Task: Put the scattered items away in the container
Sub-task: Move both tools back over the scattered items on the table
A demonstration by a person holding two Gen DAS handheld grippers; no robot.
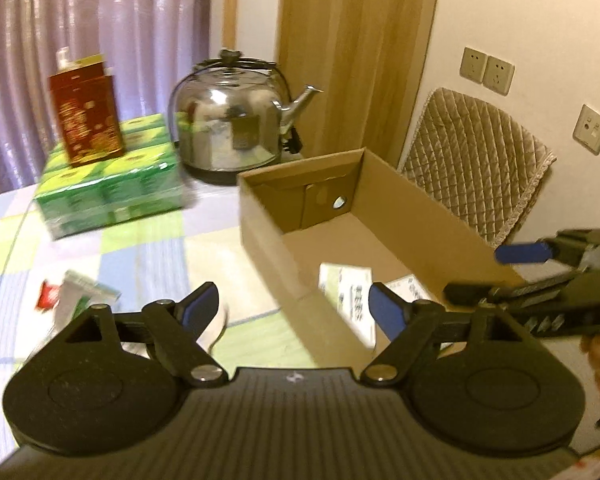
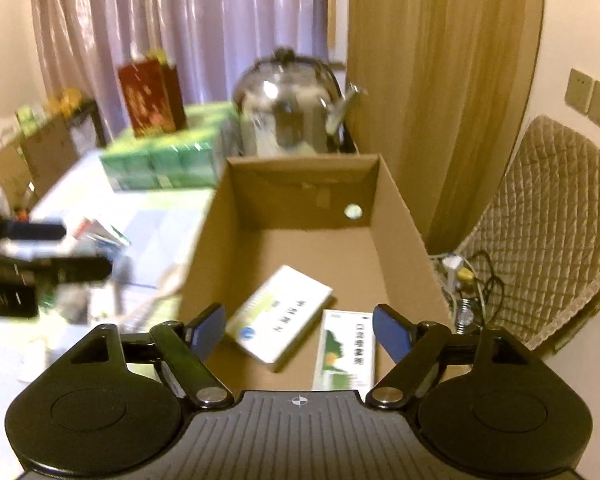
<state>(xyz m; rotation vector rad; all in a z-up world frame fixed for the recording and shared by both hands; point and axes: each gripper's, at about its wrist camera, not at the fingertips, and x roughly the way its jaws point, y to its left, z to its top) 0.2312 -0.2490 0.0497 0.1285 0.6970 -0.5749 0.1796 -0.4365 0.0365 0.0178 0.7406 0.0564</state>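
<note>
R gripper point(image 2: 298, 330): fingers spread wide, nothing between them, hovering over near end of the cardboard box point(image 2: 400, 216). L gripper point(image 1: 294, 308): also spread wide, empty, straddling the box's near-left wall, table side.

Box contents, right wrist view: two flat medicine cartons on the floor at the near end. White carton point(image 2: 280, 316) lies at an angle, green-printed carton point(image 2: 346, 350) just beside it on the R, close but can't tell if touching. Rest of box floor bare. Far wall has a small round hole. Walls upright, top open.

Items still out: small packets point(image 1: 76, 292) on the checked tablecloth point(image 1: 148, 248), L of the box, just ahead of L gripper; red-and-white piece plus a white/green one, blurred, exact count can't tell. A thin white curved piece sits nearer the L fingers, too blurred to name.

Handling est.: packets look light, thin, prob. soft or foil/paper, so likely to slide on the cloth. Suggest pinch across the short width at mid-body, low approach, light squeeze. Crush risk low, slip risk moderate.

Farther back, not task items by the look: green multipack point(image 1: 108, 184) with red box point(image 1: 86, 116) standing on top; steel kettle point(image 1: 232, 120) behind the box; quilted chair back point(image 1: 476, 176) at R; curtain beyond.
</note>
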